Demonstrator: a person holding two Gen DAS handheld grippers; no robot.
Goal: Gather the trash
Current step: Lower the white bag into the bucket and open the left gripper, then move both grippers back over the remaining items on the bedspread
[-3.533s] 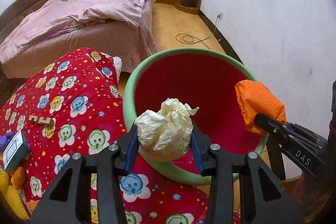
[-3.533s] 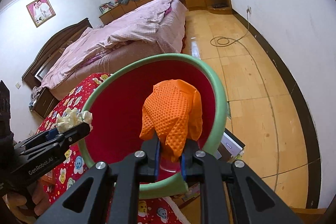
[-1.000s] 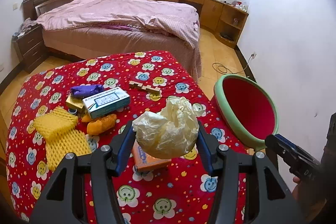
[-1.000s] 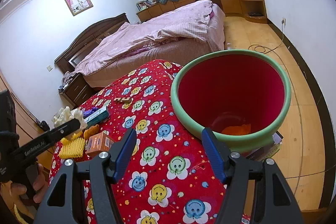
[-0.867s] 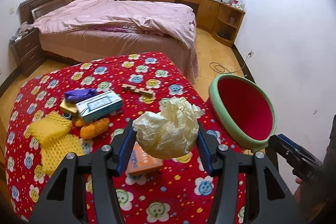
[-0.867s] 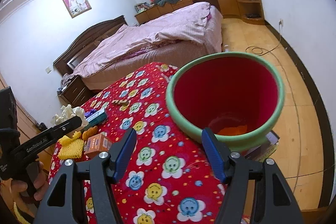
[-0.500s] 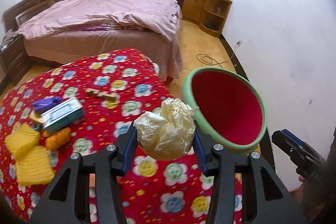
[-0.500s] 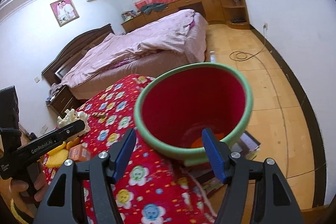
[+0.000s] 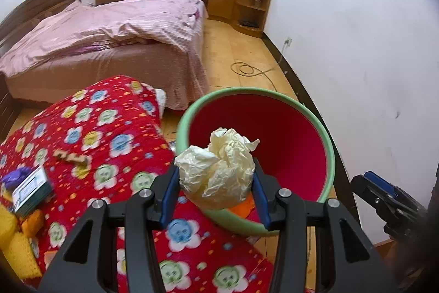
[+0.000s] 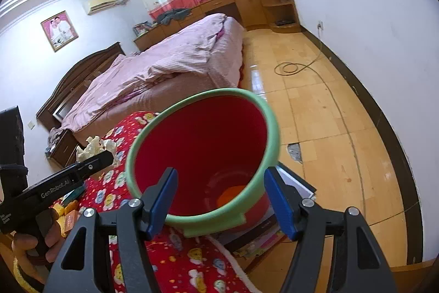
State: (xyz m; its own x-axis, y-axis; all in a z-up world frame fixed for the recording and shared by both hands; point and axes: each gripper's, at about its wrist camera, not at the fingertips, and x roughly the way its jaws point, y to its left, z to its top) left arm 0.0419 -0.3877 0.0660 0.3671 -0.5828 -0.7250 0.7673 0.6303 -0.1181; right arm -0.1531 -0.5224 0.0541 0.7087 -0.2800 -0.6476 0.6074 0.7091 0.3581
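Left gripper: we see our left gripper (image 9: 215, 188) pinching the crumpled paper ball (image 9: 216, 169), blue pads pressed on both its flanks; its jaws closed a little further on the ball within the last second.
Paper ball: cream, wrinkled, held in front of the bin's near rim in the left wrist view; whether it is past the rim we cannot tell.
Bin: the red bin (image 9: 326, 153) with a green rim stands on the floor just beside the table, at about 1 o'clock from the held ball.
Bin contents: we make out an orange piece (image 10: 230, 194) lying at the bottom, at 12 o'clock from the right gripper's tips.
Right gripper: our right gripper (image 10: 221, 199) has its jaws spread with nothing between the pads; in its view the near rim of the bin (image 10: 208, 221) sits in the gap.
Table: the red flower-print cloth (image 9: 90, 144) carries a small box (image 9: 30, 188) at 9 o'clock from the ball, beside yellow foam netting (image 9: 16, 251).
Room: pink bed (image 9: 109, 32) at 11 o'clock.
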